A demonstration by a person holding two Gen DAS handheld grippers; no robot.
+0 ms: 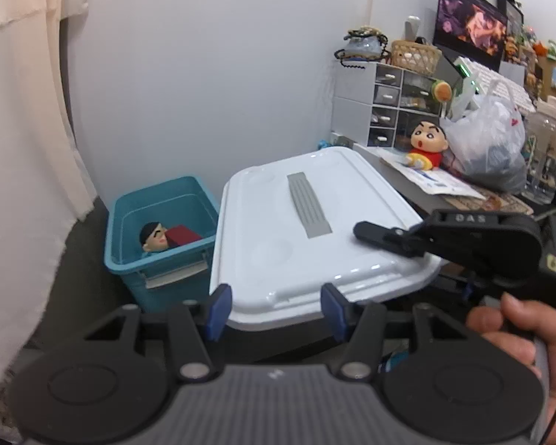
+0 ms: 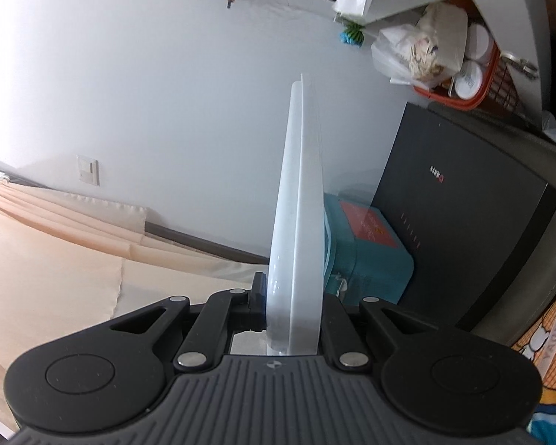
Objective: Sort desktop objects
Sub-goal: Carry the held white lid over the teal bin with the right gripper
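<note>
A white lid with a grey handle strip hangs in the air, to the right of and partly over a teal bin. The bin holds a small doll head and a dark red block. My right gripper is shut on the lid's right edge. In the right wrist view the lid runs edge-on between the fingers, with the teal bin behind it. My left gripper is open and empty, with its blue-padded fingertips just below the lid's near edge.
A cartoon doll in a red shirt sits on papers on the desk at the right. Behind it are a grey drawer unit, a plastic bag and a monitor. A beige curtain hangs at the left.
</note>
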